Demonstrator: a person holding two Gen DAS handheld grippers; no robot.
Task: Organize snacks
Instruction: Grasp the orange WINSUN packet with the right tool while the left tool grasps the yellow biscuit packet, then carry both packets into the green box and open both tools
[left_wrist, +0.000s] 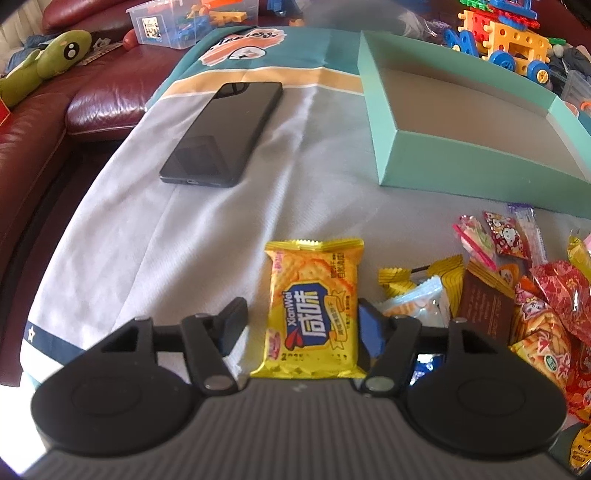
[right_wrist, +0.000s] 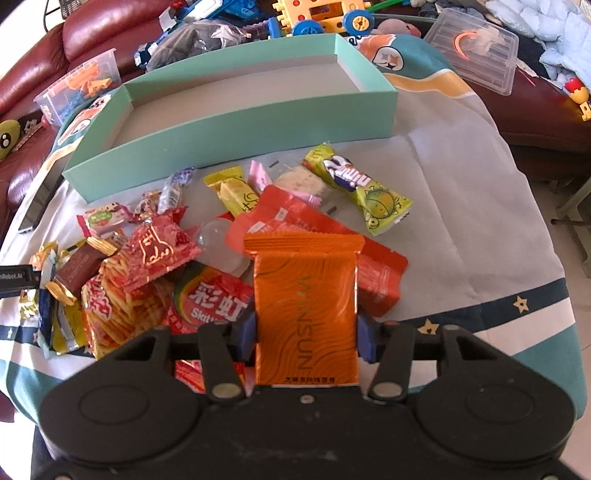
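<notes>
Honestly, with the right gripper (right_wrist: 306, 336) clamped on the orange packet (right_wrist: 306, 310) and the left gripper (left_wrist: 303, 325) parted around the yellow cracker pack (left_wrist: 314, 306), each wanted carrying level into the empty teal box (right_wrist: 236, 133).

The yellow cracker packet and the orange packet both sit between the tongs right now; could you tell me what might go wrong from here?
1. The left tongs look only partly closed on the yellow cracker packet: a gap shows on one side, so it may slip.
2. The right tongs pinch the orange packet near its lower end; it could swing or twist.
3. The phone lies beside the teal box; a packet might land on it.
</notes>
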